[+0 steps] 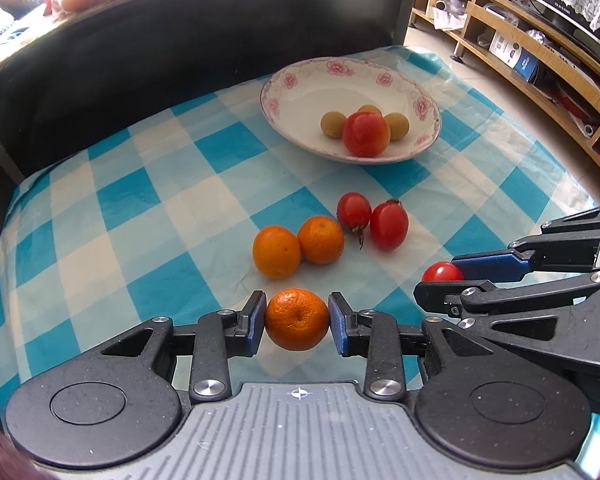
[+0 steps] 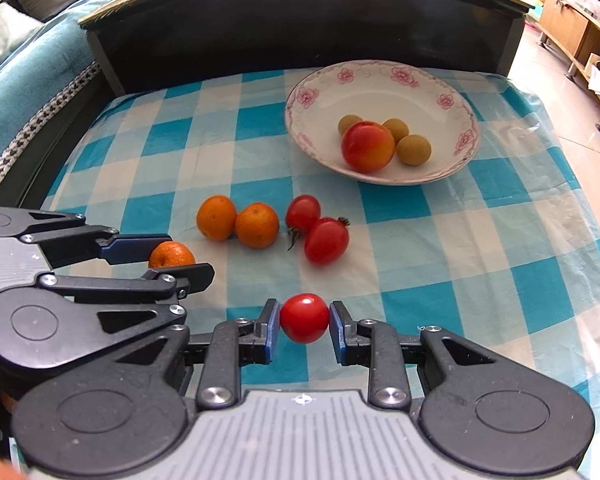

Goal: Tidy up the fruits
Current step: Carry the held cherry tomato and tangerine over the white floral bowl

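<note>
The left gripper (image 1: 297, 319) has its jaws clamped on a mandarin (image 1: 297, 319), and the right gripper (image 2: 304, 323) is clamped on a cherry tomato (image 2: 304, 323), both near the counter's front edge. This looks like the carry step: next, each fruit goes to the floral bowl (image 2: 456, 168), clearing the two mandarins (image 2: 236, 222) and two tomatoes (image 2: 316, 228) between.
</note>
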Motion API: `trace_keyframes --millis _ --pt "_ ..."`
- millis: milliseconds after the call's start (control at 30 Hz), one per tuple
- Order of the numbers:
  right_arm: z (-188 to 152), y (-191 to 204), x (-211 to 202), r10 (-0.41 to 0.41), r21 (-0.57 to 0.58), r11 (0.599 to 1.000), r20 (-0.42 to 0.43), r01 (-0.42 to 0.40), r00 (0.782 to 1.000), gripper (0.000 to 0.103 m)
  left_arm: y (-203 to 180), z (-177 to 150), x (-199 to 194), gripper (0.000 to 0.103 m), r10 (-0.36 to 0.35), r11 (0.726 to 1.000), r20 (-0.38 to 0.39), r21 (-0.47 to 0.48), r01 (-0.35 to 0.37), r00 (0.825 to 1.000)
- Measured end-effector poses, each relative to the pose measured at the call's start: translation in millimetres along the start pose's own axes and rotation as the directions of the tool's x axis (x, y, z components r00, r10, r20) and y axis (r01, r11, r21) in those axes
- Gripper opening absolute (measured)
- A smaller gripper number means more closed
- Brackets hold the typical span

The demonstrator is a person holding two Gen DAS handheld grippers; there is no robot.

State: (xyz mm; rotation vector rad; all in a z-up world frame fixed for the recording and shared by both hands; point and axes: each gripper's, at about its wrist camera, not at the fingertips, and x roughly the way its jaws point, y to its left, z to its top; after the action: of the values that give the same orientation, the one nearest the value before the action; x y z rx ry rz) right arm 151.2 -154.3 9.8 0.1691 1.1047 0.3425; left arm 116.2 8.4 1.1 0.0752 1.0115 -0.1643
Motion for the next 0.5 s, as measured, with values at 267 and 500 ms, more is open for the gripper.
trace_keyframes --millis 267,500 --pt "18.1 -12.9 -6.2 -0.006 0.028 1.0 0.025 0.006 1.0 0.031 -5.0 20.1 -1.4 0.04 0.005 1.0 0.031 -0.002 -0.005 1.0" --pt "32.5 -25.8 -9.8 -0.002 0.059 0.998 0.05 -0.001 0.999 0.031 -6.6 40.5 -0.8 0.04 -0.007 1.0 0.055 0.003 0.007 0.998"
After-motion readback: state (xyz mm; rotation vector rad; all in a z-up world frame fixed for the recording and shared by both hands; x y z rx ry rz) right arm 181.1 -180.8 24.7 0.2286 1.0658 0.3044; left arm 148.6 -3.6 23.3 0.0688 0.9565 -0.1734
